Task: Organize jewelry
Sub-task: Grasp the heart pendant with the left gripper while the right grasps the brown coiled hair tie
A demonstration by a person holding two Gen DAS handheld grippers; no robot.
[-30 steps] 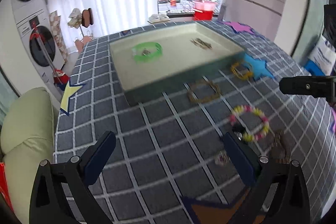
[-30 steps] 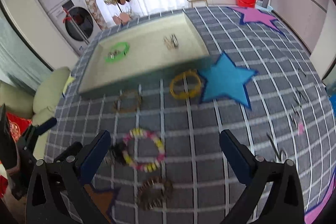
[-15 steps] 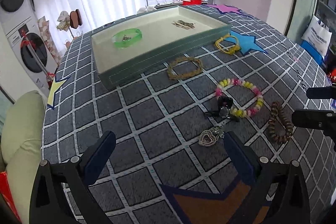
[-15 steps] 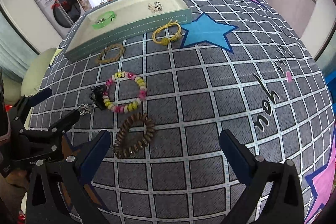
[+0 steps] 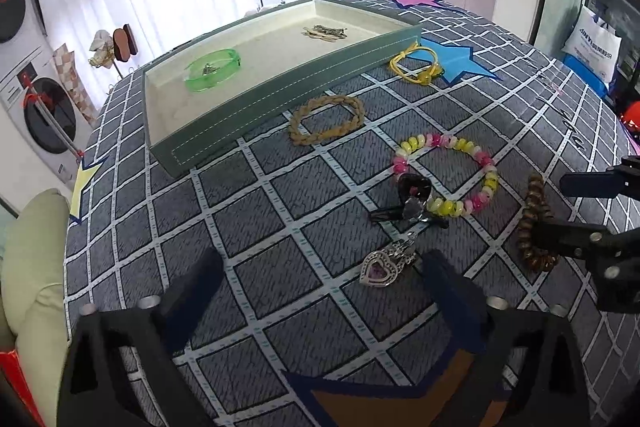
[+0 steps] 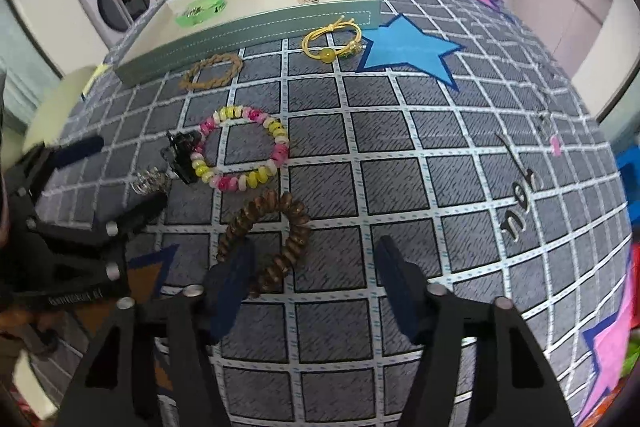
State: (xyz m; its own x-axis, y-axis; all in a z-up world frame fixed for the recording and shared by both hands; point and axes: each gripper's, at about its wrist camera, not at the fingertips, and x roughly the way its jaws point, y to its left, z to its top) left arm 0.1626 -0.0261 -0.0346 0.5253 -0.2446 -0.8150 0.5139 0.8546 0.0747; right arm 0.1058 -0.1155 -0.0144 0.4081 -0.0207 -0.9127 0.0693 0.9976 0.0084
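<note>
A brown coil hair tie (image 6: 296, 215) lies on the grey checked cloth, partly between the fingers of my right gripper (image 6: 316, 255). Its jaws are closing; the left finger overlaps the coil's left side and the right finger stands clear of it. My left gripper (image 5: 320, 267) hangs open low over the cloth, with a silver heart pendant (image 5: 380, 267) just inside its right finger. A black clip (image 5: 412, 199) and a pink-and-yellow bead bracelet (image 5: 440, 141) lie beyond. The right gripper (image 5: 580, 207) shows at the right edge, by the coil hair tie (image 5: 534, 223).
A green tray (image 5: 280, 83) at the back holds a green bangle (image 5: 212, 69) and small metal clips (image 5: 324, 33). In front of it lie a braided bracelet (image 5: 320, 103) and a yellow hair tie (image 5: 416, 67). A pale cushion (image 5: 28, 267) borders the cloth's left edge.
Both grippers have come down closer to the cloth and the jewelry. The right gripper's jaws have narrowed from wide open and now stand around the coil hair tie.
</note>
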